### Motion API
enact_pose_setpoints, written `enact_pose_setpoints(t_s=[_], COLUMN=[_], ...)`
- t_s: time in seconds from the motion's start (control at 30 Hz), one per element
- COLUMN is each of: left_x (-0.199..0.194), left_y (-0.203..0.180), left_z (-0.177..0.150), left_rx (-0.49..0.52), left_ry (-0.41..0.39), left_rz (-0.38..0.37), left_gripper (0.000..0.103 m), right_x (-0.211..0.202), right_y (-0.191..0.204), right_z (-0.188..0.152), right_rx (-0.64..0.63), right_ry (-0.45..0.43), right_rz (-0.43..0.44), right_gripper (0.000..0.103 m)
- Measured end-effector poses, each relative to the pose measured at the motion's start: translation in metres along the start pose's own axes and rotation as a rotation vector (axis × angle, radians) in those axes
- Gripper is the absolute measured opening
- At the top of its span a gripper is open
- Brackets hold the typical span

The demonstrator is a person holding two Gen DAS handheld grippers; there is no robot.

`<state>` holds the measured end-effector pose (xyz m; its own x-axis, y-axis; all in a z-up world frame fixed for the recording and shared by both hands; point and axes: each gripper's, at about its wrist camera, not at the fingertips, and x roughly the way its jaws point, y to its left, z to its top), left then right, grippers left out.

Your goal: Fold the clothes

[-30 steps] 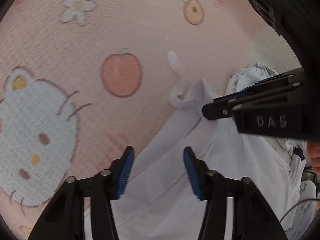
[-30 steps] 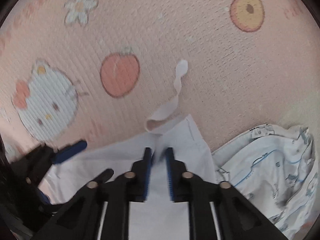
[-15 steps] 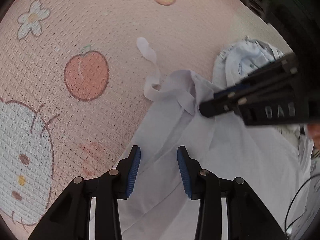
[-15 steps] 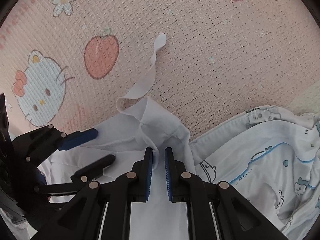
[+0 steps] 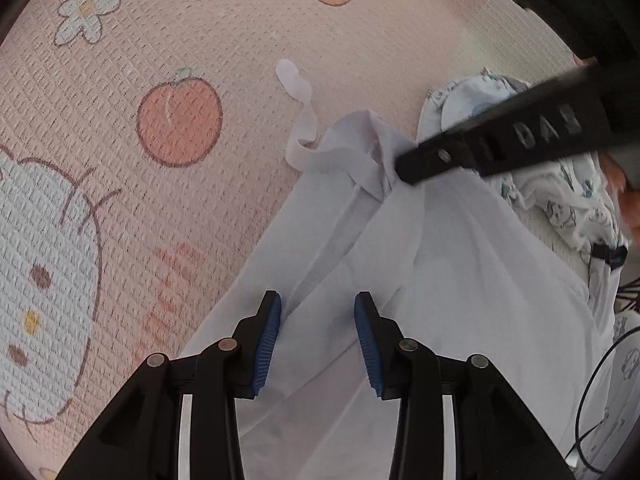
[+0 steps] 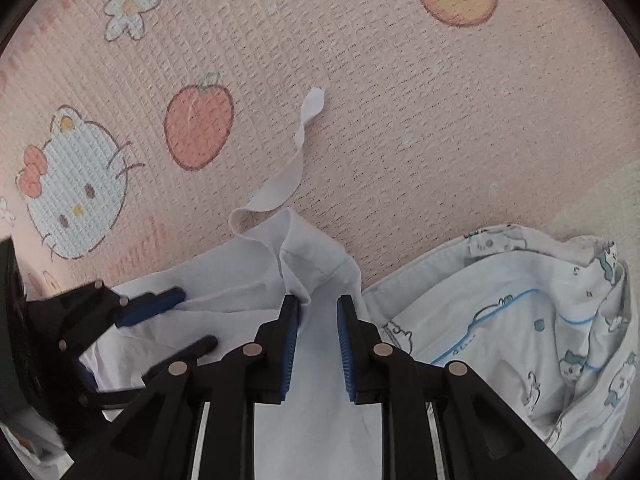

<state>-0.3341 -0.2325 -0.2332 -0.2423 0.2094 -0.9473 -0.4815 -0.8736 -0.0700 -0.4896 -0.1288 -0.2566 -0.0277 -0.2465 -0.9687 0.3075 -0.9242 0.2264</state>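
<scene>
A white garment (image 5: 420, 280) lies spread on the pink cartoon-print mat (image 5: 200, 60), and a narrow white strap (image 5: 300, 92) curls off its far corner. My left gripper (image 5: 318, 320) stands open just above the garment's left part, with cloth showing under the gap. Over the bunched far corner (image 6: 304, 256) sits my right gripper (image 6: 318, 320), its blue pads a narrow gap apart. A fold of cloth lies against the left pad (image 6: 291, 340), with nothing clamped. In the left wrist view the right gripper (image 5: 404, 174) is a black bar whose tip meets that corner.
A crumpled light garment with a blue cartoon print (image 6: 520, 312) lies right of the white one, touching its edge. A black cable (image 5: 600, 380) loops at the lower right in the left wrist view. Bare mat stretches ahead and to the left.
The right gripper's jaws have parted slightly at the garment's corner. The left gripper's jaws narrowed from a second ago. The garment's corner is now bunched up.
</scene>
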Motion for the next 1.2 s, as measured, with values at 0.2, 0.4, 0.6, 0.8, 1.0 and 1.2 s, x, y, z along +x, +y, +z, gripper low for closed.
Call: enact_pose_setpoints(t_s=[0.2,0.4,0.6,0.8,1.0,1.2], left_x=[-0.007,-0.006,-0.02,-0.03,-0.021,-0.022], left_y=[0.006,-0.006,0.011,0.032,0.049,0.06], left_z=[-0.017,-0.023,-0.03,-0.031,-0.036,-0.035], left_rx=[0.01,0.03,-0.061,-0.094,-0.146,-0.22], left_ry=[0.003,-0.008,-0.04,-0.043,-0.008,-0.012], left_rz=[-0.011,0.0,-0.005,0.056,0.075,0.108], left_gripper=[0.035,0.028,0.007,0.007,0.007,0.008], right_x=[0.005,0.008,-0.011,-0.025,-0.022,-0.022], right_y=[0.003,0.015,0.052,0.071,0.082,0.07], right_z=[0.003,-0.005,-0.016,-0.01,-0.008,-0.015], right_rx=[0.097,0.057,-0.075,-0.087,-0.09,-0.114], right_ry=[0.018,0.008,-0.109,-0.186,-0.222,-0.219], right_rz=[0.032,0.017,-0.054,-0.009,0.004,-0.016], right_gripper=[0.018,0.018,0.007,0.007,0.007,0.008])
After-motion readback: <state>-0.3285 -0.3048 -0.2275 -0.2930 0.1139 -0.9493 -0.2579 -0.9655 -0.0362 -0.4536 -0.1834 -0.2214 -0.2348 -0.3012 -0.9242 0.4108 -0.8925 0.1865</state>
